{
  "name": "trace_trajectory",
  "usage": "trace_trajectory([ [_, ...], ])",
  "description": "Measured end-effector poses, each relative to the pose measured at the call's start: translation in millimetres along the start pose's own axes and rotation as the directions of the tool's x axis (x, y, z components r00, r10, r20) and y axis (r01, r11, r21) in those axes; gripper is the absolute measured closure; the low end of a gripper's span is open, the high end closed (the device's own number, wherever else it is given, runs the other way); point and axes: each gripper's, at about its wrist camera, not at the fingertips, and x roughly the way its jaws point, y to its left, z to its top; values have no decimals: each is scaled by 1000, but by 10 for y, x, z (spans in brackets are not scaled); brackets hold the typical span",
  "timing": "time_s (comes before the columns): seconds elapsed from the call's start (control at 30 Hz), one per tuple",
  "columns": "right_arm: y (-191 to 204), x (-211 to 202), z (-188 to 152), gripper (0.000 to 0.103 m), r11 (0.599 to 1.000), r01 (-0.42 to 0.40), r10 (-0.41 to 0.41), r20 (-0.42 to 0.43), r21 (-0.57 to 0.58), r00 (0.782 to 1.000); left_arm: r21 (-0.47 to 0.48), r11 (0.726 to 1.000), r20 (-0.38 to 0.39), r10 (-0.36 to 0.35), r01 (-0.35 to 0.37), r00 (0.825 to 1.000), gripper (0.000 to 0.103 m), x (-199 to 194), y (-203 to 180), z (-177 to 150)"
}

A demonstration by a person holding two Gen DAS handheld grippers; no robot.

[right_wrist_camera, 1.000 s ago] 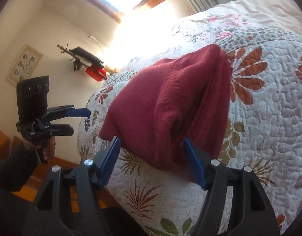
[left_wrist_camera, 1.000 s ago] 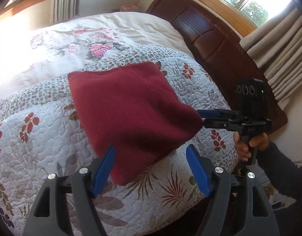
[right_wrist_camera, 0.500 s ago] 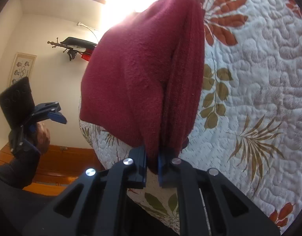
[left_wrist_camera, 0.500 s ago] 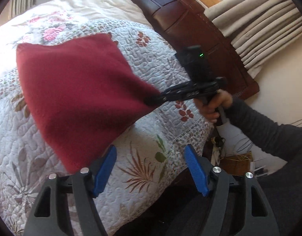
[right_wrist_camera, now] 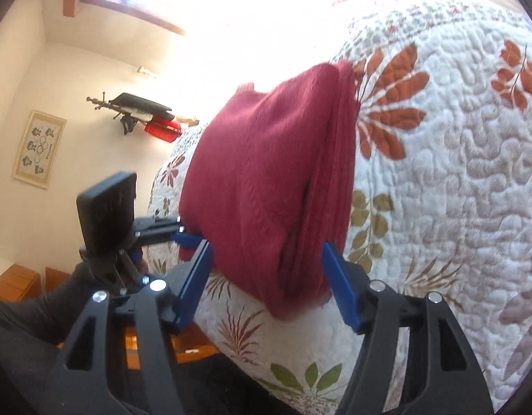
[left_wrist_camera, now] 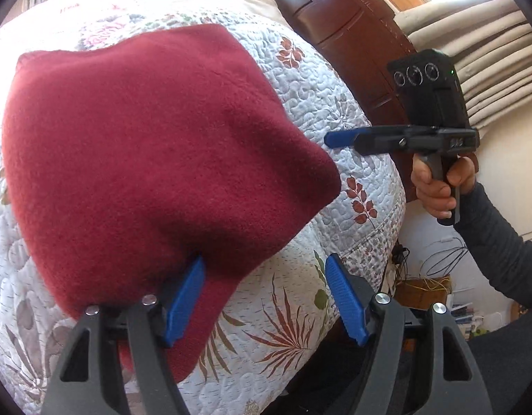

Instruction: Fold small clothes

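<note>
Folded dark-red fleece garment (left_wrist_camera: 155, 159) on floral quilt (left_wrist_camera: 338, 103), stacked layers visible

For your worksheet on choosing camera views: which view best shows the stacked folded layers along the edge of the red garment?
The right wrist view: it looks at the red garment edge-on, so the layered folds show as stacked ridges between the open right tool. The left wrist view shows only its smooth top face, layers hidden.

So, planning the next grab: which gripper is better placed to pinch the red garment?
Likely left: the left gripper, open, overlaps the red garment; the right gripper, open, sits clear of it.
</note>
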Motion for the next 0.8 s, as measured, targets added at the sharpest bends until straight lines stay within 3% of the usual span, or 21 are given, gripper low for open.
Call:
trace_trajectory([
  [0.33, -179, 473, 824, 42, 994, 106, -108, 71, 31, 992, -21, 995, -20, 99, -99, 995, 32, 110, -74, -41],
  [0.4, -213, 557, 852, 49, 993, 114, -116, 77, 36, 990, -37, 995, -19, 89, -89, 996, 32, 116, -50, -45],
  [0.43, -217, 582, 859, 57, 993, 115, -117, 84, 38, 989, -42, 996, -19, 82, -83, 996, 32, 117, -35, -40],
  [0.53, -187, 640, 928, 90, 990, 133, -136, 94, 40, 986, -56, 996, -22, 62, -63, 998, 32, 106, 32, -51],
  [0.8, -87, 653, 1054, 94, 984, 175, -177, 132, 26, 975, -56, 998, -31, 36, -38, 999, 32, 111, 104, -60],
])
